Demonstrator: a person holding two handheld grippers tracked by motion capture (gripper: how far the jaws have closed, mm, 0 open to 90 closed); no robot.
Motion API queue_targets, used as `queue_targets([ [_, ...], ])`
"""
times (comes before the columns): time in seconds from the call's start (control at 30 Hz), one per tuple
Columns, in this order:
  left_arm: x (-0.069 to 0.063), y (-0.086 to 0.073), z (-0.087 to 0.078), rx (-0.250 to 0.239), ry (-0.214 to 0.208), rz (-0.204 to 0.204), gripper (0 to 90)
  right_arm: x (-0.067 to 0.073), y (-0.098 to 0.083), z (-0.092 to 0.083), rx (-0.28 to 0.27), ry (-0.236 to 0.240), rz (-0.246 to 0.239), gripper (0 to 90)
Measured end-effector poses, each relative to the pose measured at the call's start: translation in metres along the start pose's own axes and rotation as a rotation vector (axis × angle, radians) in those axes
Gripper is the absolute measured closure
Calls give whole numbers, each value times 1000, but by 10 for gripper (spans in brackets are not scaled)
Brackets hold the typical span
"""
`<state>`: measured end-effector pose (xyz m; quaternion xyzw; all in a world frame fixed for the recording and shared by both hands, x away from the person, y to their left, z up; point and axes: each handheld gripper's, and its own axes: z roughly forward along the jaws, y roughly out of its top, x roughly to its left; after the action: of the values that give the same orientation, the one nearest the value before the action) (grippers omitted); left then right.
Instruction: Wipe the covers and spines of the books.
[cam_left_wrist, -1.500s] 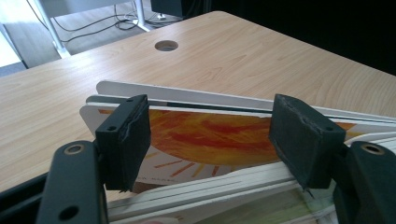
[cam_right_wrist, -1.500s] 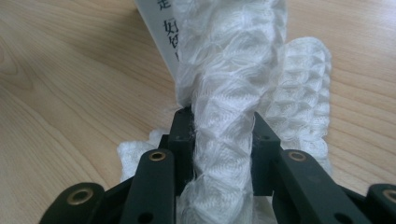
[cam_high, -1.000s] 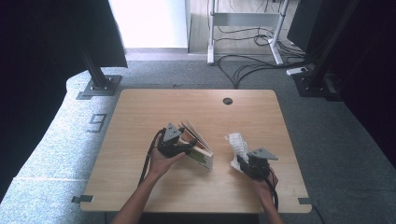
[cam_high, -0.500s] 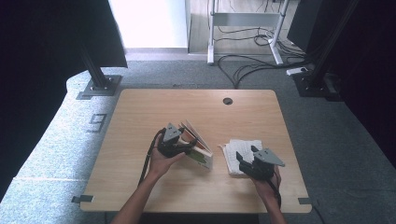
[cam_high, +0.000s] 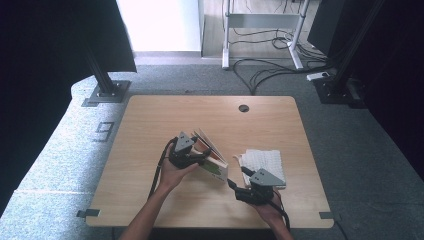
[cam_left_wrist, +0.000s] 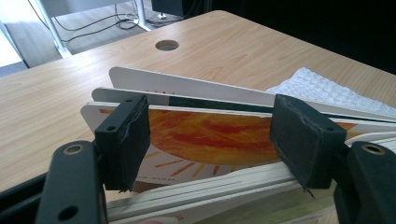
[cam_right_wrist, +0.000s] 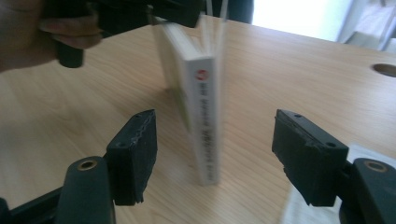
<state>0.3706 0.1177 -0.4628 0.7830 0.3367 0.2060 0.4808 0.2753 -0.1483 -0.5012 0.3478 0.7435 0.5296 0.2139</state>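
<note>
Left gripper (cam_high: 200, 156) clamped on the fanned pages of a board book (cam_high: 214, 161) standing on the table (cam_high: 150, 130), right gripper (cam_high: 235, 187) with jaws just opened and nothing between them, book spine just ahead, white cloth (cam_high: 265, 161) beside its right jaw, cable hole (cam_high: 243, 108) well beyond.

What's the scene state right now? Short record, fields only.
surface: wooden table with a round hole near its far edge
book: board book standing on edge, pages fanned; sun picture on one page, white spine
cloth: white textured cloth lying flat to the right of the book
left gripper: shut on the book's pages
right gripper: open, jaws have just been opening, nothing pressed between them; the book's spine stands ahead of it, apart from the pads
</note>
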Motion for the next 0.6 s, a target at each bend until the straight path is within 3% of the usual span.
queue_targets([
  [0.13,1,0,1,1,-6,-12,289,8,2,20,18,-16,-28,261],
  [0.23,1,1,1,2,-2,-5,290,6,4,37,20,-16,-13,264],
  [0.37,1,1,2,2,-3,-7,290,2,5,52,10,-23,-21,318],
  [0.6,-1,2,1,7,7,3,291,2,6,61,-11,-24,-39,438],
])
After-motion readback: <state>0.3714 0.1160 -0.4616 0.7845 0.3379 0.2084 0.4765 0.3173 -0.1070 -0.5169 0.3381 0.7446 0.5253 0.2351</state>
